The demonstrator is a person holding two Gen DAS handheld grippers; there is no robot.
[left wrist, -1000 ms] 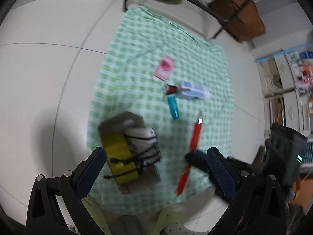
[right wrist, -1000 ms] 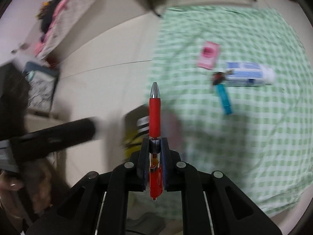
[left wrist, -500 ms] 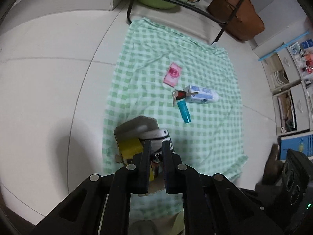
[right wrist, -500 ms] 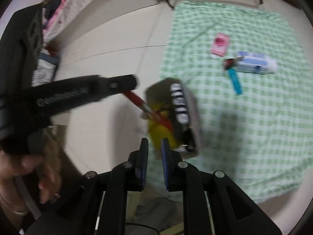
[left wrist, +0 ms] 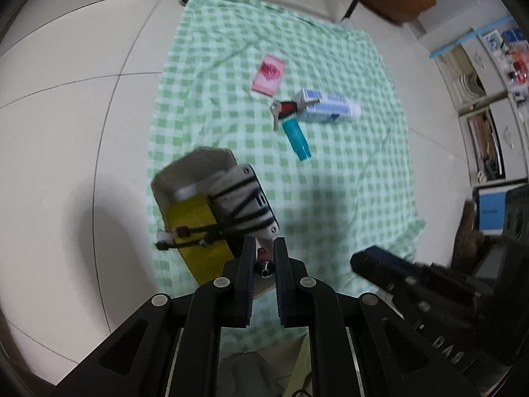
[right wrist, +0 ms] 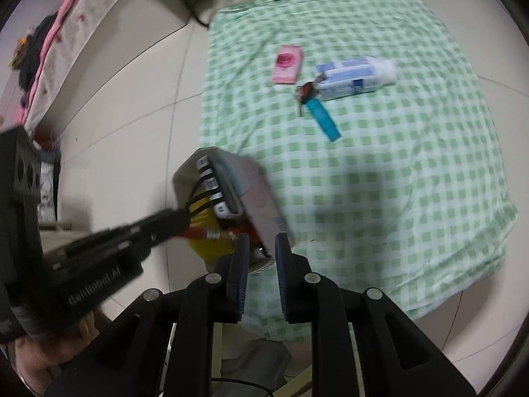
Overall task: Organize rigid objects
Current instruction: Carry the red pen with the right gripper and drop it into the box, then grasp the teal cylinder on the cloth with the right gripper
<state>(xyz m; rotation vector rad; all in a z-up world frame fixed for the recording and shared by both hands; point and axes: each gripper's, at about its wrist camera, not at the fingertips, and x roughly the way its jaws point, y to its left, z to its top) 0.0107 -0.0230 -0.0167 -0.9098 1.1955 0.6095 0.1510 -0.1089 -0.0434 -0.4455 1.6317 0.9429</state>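
Red plastic shows between our left gripper's [left wrist: 264, 266] fingers: the pen [right wrist: 201, 233] is clamped there, its barrel running from the pads into the cardboard box [left wrist: 198, 168] just ahead of the fingertips. From the right wrist view the same pen pokes out of the left gripper's tips toward the box's open mouth, so we judge it is going in, though blur keeps us from saying whether its tip already rests inside.

Our right gripper [right wrist: 259, 258] holds nothing; its jaws are opening, with only a narrow gap so far, and the near corner of the box sits just beyond the blue pads [right wrist: 238, 274].

Already in the box, just past the fingers, are a yellow block [left wrist: 195, 225] and a white device wrapped in black cable [left wrist: 241, 198].

Left on the green checked cloth [left wrist: 330, 198], well beyond the fingertips, are a pink packet [left wrist: 268, 74], a blue-and-white tube beside its carton [left wrist: 327, 109], a key with a red fob [left wrist: 281, 109] touching that carton, and a teal lighter-like stick [left wrist: 297, 135] just next to the key. So we are partway: two things packed, one going in, about four to collect.
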